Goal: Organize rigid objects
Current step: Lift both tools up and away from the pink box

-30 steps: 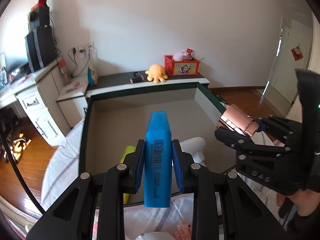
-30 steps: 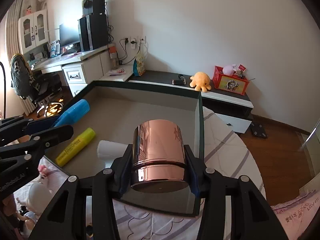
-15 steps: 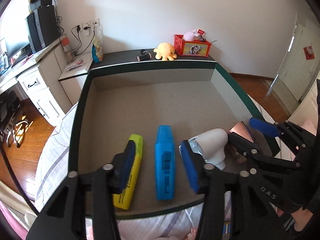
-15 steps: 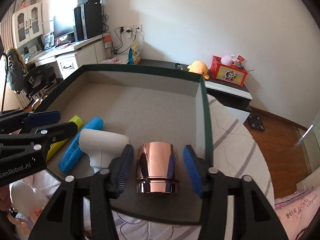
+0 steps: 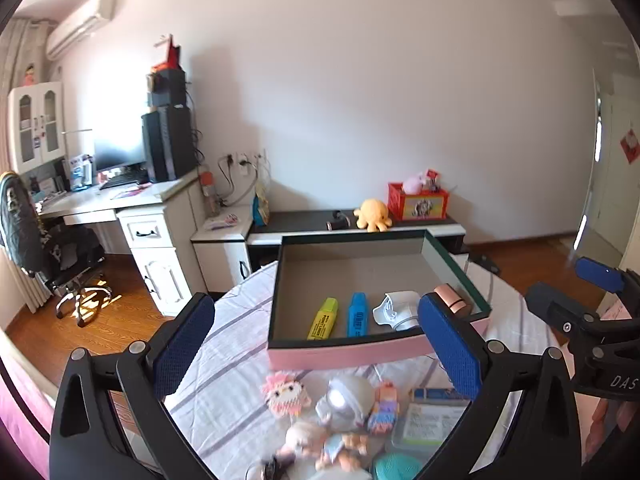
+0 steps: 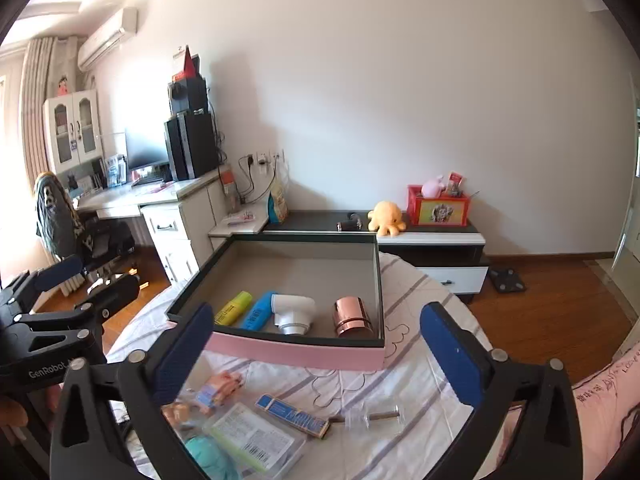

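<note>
**Ana:** Since the bed with the striped white sheet (image 6: 400, 384) carries everything, start there: where do things stand?

**Ben:** On it sits the shallow pink-sided box with a dark rim and grey floor (image 6: 296, 354). Along its near wall lie four things in a row, left to right: a yellow highlighter (image 6: 233, 307), a blue highlighter (image 6: 259, 315), a white plastic nozzle-shaped piece (image 6: 293, 312), and a shiny copper-coloured metal cup (image 6: 352, 316) by the right wall.

**Ana:** And the grippers?

**Ben:** Both hold nothing. The left gripper (image 5: 316, 352) and the right gripper (image 6: 316, 350) have their jaws opening wide, with nothing between the blue pads, and both hang on the near side of the box.

**Ana:** What remains loose?

**Ben:** Near us on the sheet lie a clear flat plastic case with a printed label (image 6: 248, 438), a slim blue-labelled box (image 6: 294, 416), a small clear dumbbell-like piece (image 6: 372, 416), bead-brick figures (image 5: 286, 394) and a teal round thing (image 6: 208, 456).

**Ana:** How would they handle?

**Ben:** My guess is that all are light and stiff. The clear case looks slick and thin, so I would pinch it across its short sides. The slim box should be taken across its narrow width, at mid-length. The dumbbell piece may roll; grip its middle bar. The bead figures look brittle, so squeeze them gently.
</note>
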`<control>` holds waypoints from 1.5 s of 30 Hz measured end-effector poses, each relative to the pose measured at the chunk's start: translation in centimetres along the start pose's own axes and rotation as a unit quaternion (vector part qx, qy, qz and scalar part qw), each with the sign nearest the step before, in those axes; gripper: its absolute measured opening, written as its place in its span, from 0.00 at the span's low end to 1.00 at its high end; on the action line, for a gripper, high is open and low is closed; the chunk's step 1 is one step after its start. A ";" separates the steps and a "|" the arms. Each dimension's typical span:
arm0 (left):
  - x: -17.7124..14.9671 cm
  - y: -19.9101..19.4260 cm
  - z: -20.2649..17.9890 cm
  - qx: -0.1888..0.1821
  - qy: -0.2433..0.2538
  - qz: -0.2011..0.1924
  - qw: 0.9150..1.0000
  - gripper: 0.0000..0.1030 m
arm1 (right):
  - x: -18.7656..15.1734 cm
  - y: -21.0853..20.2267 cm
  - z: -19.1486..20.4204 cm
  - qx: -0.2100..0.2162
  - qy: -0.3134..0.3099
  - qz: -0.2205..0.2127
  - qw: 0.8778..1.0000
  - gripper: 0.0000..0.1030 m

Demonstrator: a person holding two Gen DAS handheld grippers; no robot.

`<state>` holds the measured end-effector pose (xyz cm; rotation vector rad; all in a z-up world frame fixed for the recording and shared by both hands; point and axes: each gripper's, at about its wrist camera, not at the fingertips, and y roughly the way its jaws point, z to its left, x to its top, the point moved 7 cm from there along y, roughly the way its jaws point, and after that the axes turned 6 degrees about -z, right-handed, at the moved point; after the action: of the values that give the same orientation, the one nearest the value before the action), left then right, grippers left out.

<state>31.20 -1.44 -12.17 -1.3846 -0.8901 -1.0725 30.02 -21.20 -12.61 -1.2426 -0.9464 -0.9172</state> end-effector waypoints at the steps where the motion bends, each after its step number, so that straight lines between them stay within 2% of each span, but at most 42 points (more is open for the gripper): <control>1: -0.1 -1.4 0.1 0.003 -0.002 -0.007 1.000 1.00 | 0.0 -1.4 0.5 0.001 -0.002 -0.011 1.000 1.00; 9: -1.0 -10.9 0.6 0.013 -0.002 -0.049 0.999 1.00 | -0.6 -10.0 3.7 -0.012 -0.020 -0.055 0.998 1.00; 19: -0.9 -18.6 0.7 0.032 0.006 -0.090 0.995 1.00 | -1.7 -17.1 4.8 -0.014 -0.018 -0.089 0.996 1.00; 27: -0.5 -20.5 0.6 0.049 0.007 -0.111 0.993 1.00 | -1.4 -18.9 5.2 -0.018 -0.022 -0.104 0.994 1.00; 45: -1.5 -19.4 1.1 0.047 0.001 -0.096 0.994 1.00 | -2.1 -17.9 5.5 -0.017 -0.027 -0.091 0.995 1.00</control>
<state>12.47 1.66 -7.60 -1.2379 -1.0760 -1.1601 12.15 -17.39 -8.11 -1.2303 -1.1050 -1.0502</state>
